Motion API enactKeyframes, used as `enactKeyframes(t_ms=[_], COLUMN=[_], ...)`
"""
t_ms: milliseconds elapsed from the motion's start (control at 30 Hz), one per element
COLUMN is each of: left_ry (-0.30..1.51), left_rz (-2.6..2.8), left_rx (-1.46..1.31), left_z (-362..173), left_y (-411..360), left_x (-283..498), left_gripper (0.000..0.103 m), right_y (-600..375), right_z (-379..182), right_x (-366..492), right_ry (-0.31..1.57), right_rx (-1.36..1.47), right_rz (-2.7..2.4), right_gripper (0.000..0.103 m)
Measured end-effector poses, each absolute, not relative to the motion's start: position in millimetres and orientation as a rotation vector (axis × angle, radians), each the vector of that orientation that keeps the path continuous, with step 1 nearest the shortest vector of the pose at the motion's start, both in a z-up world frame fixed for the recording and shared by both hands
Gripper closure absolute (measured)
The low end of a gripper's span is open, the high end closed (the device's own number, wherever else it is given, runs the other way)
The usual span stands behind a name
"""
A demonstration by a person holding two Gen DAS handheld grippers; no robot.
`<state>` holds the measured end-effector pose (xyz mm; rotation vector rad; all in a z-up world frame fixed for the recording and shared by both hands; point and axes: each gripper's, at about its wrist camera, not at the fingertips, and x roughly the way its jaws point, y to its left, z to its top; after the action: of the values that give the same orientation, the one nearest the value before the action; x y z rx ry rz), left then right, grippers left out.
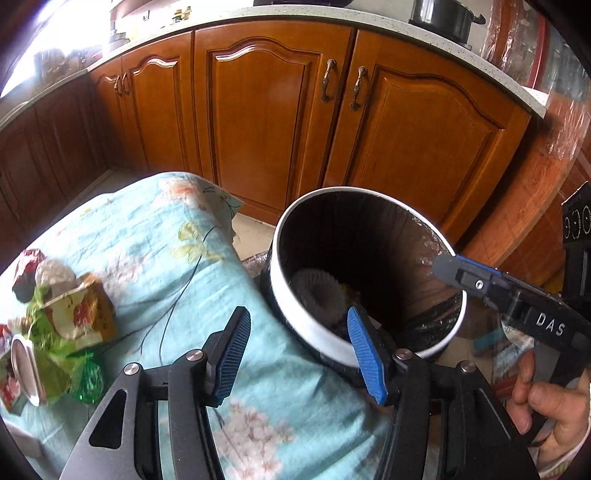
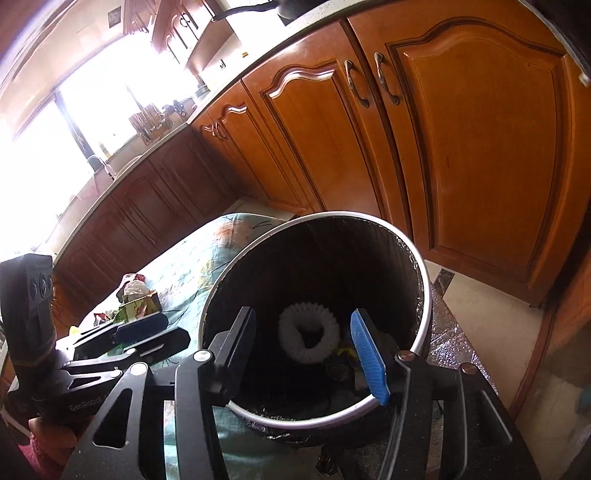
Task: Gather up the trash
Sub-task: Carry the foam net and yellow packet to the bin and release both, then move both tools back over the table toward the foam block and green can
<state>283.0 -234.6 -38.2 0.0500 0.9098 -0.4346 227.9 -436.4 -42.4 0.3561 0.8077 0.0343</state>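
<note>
A round bin with a white rim (image 1: 314, 325) and black liner stands beside a table with a light blue floral cloth (image 1: 177, 258). Inside lie a white foam net (image 2: 308, 332) and other scraps. A pile of trash (image 1: 59, 317) with wrappers, a carton and a can lies on the cloth at the left. My left gripper (image 1: 295, 354) is open and empty above the cloth, by the bin's near rim. My right gripper (image 2: 303, 350) is open and empty over the bin's mouth (image 2: 424, 295). It also shows at the right in the left wrist view (image 1: 465, 277).
Wooden kitchen cabinets (image 1: 277, 118) run behind the table and bin under a pale countertop (image 1: 332, 18) with a black pot (image 1: 443, 14). A bright window (image 2: 74, 122) is at the left. Tiled floor (image 2: 480, 295) shows right of the bin.
</note>
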Motion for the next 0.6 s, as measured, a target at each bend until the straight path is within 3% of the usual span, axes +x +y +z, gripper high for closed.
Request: enactKeyframes(t_ms=[100,267,600], left_ry=[0.902,0.892,0.883], left_rz=[-0.425,-0.394,-0.3], left_rx=[0.021,-0.04,-0.106], left_z=[-38.3,-37.1,-39.1], left_y=[-218.4,-183.1,-109.3], left_x=[268.3,240.4,189.4], left_gripper=[0.048,0.046,0.045], right_y=[-428.5,-407.3,-343.5], right_z=[-38.5,-36.6,-47.3], right_x=[218.1,198.5,179.9], right_ry=[0.781,0.735,0.744], right_rx=[0.349,0.348,0.334], right_rz=[0.029,0.038,0.156], right_gripper=[0.043,0.026,0.023])
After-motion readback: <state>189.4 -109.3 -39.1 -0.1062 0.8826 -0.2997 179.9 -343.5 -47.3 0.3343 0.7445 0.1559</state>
